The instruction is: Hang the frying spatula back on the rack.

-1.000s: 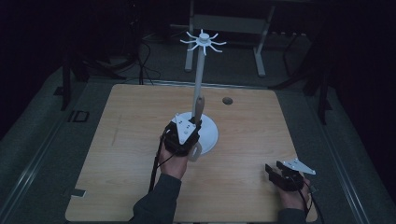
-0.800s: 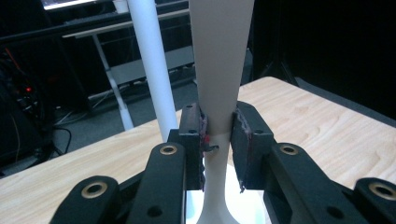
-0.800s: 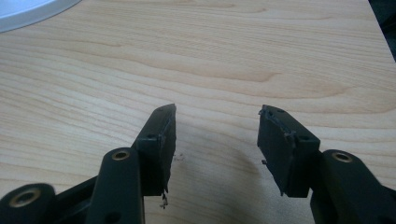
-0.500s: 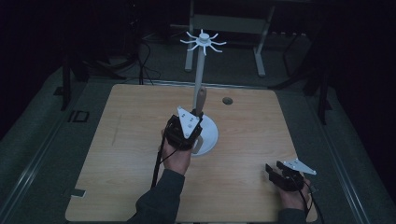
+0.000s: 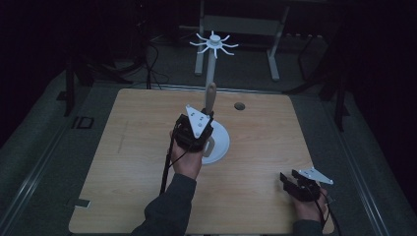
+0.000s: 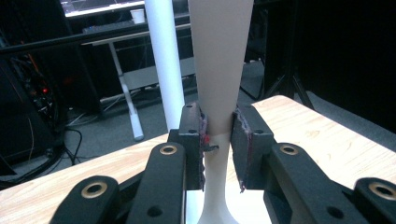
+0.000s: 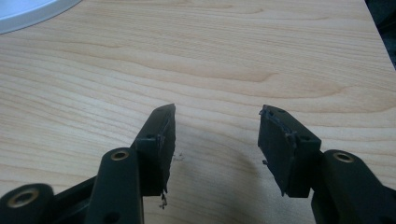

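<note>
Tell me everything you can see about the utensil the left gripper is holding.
The utensil shows a pale, wood-toned handle that widens upward and narrows to a slim whitish neck flaring just below the grip. It stands upright above the stand's round white base, beside the white pole. The left gripper pinches it between both pads at the narrow part. Its working end is hidden.

The left hand-held gripper (image 5: 202, 129) has moved up and away from the person over the last second, from the near edge of the white round base (image 5: 220, 142) to a spot over it, closer to the white pole (image 5: 210, 66). The tan wooden handle (image 5: 210, 98) clamped in its jaws has travelled along and now stands nearer that pole.
</note>
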